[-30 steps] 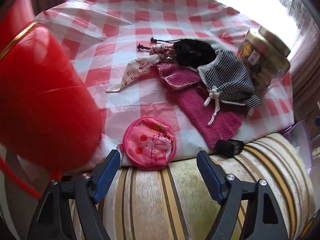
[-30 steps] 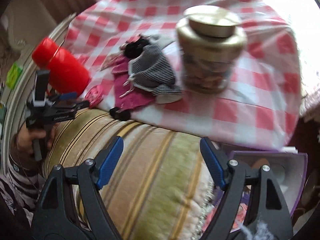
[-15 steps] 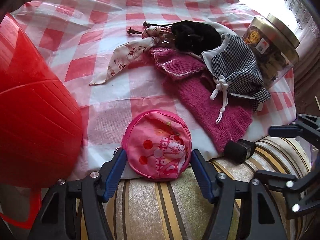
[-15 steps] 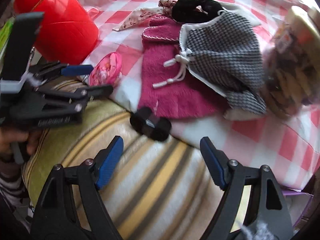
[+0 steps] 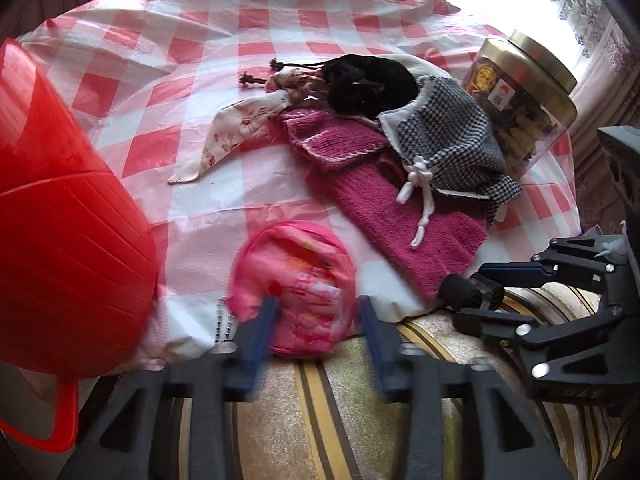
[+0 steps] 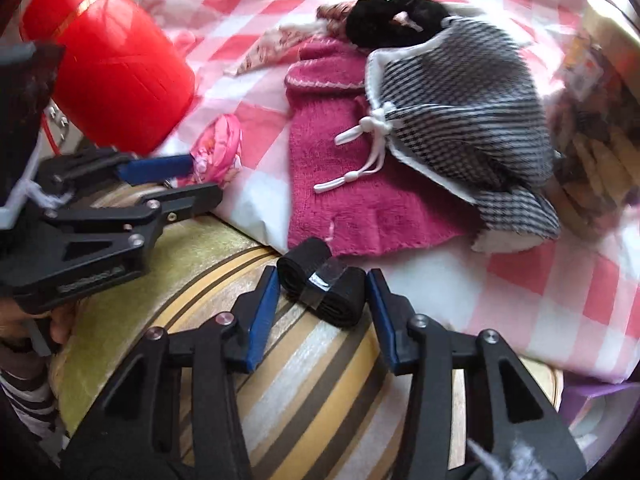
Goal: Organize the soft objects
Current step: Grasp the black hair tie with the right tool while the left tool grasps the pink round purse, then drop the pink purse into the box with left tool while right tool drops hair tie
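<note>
1 red basket (image 5: 60, 240) beside clothes (image 5: 396, 220)

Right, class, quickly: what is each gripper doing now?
Left gripper: closing around the pink pouch; grip cannot be told.
Right gripper: closing around the black roll; pads not yet touching.
</note>
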Demonstrator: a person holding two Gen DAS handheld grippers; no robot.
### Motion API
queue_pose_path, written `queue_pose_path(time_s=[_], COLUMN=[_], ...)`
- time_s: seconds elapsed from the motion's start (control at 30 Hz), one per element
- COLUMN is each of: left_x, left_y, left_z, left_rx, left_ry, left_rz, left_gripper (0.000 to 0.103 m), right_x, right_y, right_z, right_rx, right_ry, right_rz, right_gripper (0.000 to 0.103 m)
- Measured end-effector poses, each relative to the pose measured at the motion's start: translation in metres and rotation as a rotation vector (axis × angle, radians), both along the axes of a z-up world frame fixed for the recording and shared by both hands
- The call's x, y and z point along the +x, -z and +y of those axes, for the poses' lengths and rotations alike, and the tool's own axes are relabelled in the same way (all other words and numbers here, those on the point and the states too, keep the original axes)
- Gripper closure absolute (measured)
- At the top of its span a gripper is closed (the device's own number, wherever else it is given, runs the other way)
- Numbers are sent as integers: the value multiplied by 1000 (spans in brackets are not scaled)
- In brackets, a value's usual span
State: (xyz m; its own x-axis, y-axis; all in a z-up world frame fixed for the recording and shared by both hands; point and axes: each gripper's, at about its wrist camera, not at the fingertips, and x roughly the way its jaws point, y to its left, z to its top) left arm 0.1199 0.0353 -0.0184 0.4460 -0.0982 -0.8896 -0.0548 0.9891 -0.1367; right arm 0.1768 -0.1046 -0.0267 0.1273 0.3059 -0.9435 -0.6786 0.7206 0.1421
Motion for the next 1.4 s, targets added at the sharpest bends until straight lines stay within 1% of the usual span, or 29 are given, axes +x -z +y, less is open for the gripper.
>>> queue_pose_path(time_s=[0.17,0.27,0.5,0.6,0.77,0.87,0.9,1.0,1.13,1.2,1.27,1.4], left_x=[2,1,-9,-7,-4,-1,0,7,14,17,17,17], left_y=[-2,-8,-28,-34,-47,-61,-65,-79,-95,-99,-101,-93], left_z=[-11,-11,-23,-37,-68,-99,-111,-158,-229,-269,-303,-374], left_rx=[41,27,32,40,51,56,55,50,27,13,7,41], left_ry=[25,31,53,79,133,194,221,323,479,565,638,790], left_rz=[5,-18,-87,-97,-124,-158,-169,-203,-245,-252,-252,-248], left_gripper=[74,78,84,85,89,92,92,93,93,93,93,93], right_x=[-5,-7,-12,-16,-27,-38,-44,-56,-75,-85,-91,-102], right_y=[-21,-35,-69,-78,-82,-81,-78,-70,-59,-55,-51,-46], right_z=[-34,-68,-146,-185,-257,-299,-321,-364,-426,-452,-469,-492], right_rx=[95,157,272,284,291,282,275,251,216,206,209,205], right_ry=[83,153,302,366,488,568,608,702,849,907,939,980], right_rz=[4,6,-9,-31,-50,-55,-53,-49,-46,-46,-45,-56], right_gripper=[54,54,54,54,54,54,54,54,54,54,54,54])
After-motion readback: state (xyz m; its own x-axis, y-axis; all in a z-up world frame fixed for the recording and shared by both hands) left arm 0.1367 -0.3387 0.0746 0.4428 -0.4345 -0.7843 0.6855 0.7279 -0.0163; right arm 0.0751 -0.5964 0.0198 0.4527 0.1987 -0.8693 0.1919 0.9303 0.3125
